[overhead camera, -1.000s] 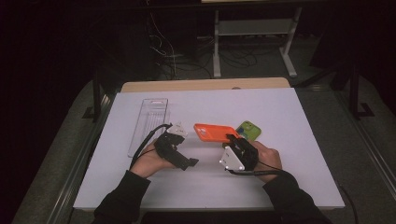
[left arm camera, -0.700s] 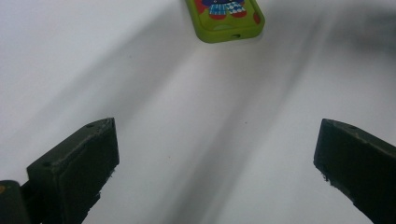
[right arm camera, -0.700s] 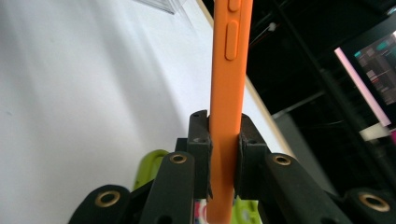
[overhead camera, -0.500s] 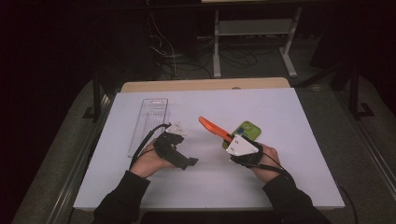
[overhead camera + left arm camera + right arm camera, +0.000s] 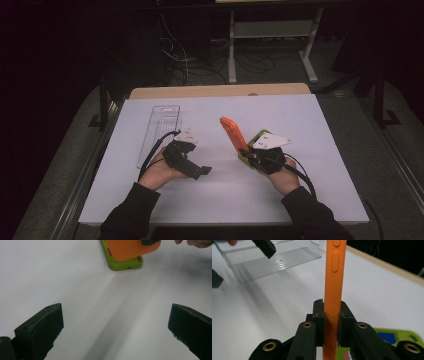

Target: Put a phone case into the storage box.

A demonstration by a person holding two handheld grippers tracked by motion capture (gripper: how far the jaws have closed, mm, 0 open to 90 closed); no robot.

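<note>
Right gripper [image 5: 246, 151] pinches the orange case [image 5: 231, 133] by its edge; flat on the table a second ago, now tilted up above the green case [image 5: 258, 136]. Left gripper [image 5: 202, 171] idles, jaws spread. Lift underway.

Open white table [image 5: 225, 200] lies on the near side of the clear plastic tray [image 5: 159, 131]. Beyond that gap, 2 obstacles: an upright orange phone case [image 5: 232, 135] and a green case [image 5: 123, 263] flat beneath it.
</note>
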